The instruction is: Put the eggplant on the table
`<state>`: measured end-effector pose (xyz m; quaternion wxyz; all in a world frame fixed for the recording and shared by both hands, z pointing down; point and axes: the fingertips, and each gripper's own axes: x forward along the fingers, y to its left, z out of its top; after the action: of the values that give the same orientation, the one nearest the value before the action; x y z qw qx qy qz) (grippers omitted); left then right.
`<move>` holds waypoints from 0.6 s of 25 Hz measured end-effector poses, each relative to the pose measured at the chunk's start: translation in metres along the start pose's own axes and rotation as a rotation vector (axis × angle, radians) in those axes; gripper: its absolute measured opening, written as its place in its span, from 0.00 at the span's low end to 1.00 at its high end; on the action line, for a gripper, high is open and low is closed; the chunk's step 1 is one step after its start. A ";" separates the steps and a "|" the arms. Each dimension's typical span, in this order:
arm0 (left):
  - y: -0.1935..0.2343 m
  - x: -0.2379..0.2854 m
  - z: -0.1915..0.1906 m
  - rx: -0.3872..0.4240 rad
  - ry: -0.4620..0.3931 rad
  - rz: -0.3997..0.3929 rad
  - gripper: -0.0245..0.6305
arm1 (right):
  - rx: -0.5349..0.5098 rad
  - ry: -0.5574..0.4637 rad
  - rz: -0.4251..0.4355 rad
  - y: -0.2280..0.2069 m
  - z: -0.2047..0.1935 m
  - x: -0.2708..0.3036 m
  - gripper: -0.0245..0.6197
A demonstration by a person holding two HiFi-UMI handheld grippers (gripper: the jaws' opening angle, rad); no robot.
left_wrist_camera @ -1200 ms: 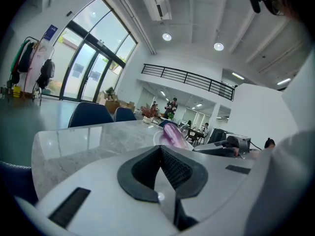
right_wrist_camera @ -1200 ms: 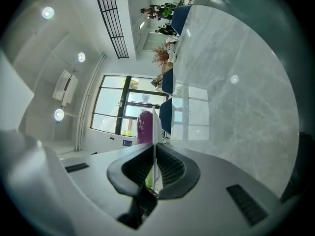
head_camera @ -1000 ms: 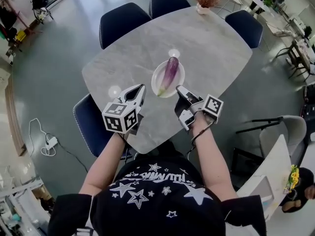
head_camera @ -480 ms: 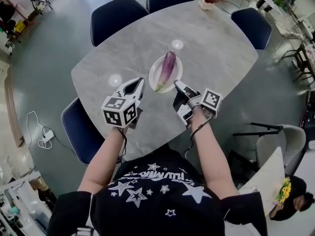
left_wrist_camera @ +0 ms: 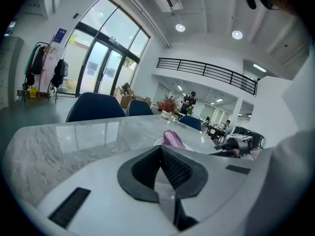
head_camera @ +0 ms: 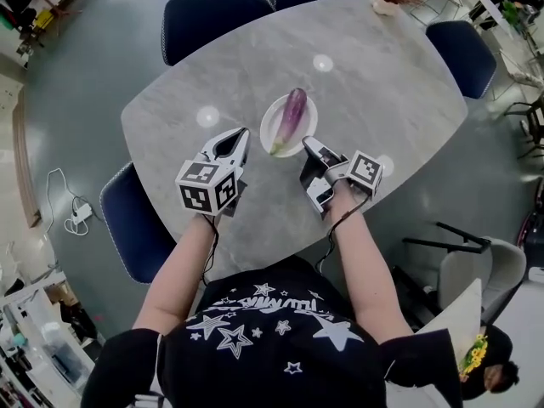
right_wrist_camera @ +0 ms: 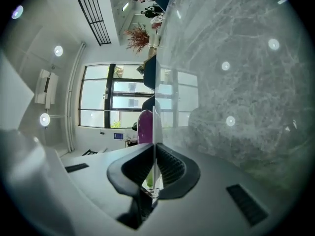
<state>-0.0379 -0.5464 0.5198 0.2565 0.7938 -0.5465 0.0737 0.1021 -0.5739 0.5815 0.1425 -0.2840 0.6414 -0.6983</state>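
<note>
Black T-shirt (head_camera: 272,342) fills the bottom of the head view, with white stars and white lettering across it and short black sleeves (head_camera: 123,359). The left gripper (head_camera: 240,134) has a pale grey shell, a left cube (head_camera: 206,195) of black-and-white square markers and a thin black left cable (head_camera: 209,246). The right gripper (head_camera: 308,144) matches, with a right cube (head_camera: 366,169) and a right cable (head_camera: 336,232). The fingers (left_wrist_camera: 173,169) have black ribbed pads.
</note>
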 end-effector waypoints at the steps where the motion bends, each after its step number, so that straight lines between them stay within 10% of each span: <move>1: 0.004 0.002 -0.001 -0.003 0.005 0.006 0.05 | 0.004 0.005 -0.008 -0.004 0.001 0.005 0.07; 15: 0.030 0.010 -0.009 -0.039 0.031 0.033 0.05 | 0.018 0.023 -0.082 -0.036 0.010 0.043 0.07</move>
<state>-0.0591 -0.5582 0.5416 0.2791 0.7782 -0.5570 0.0796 0.0798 -0.6012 0.6265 0.1089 -0.3008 0.6245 -0.7125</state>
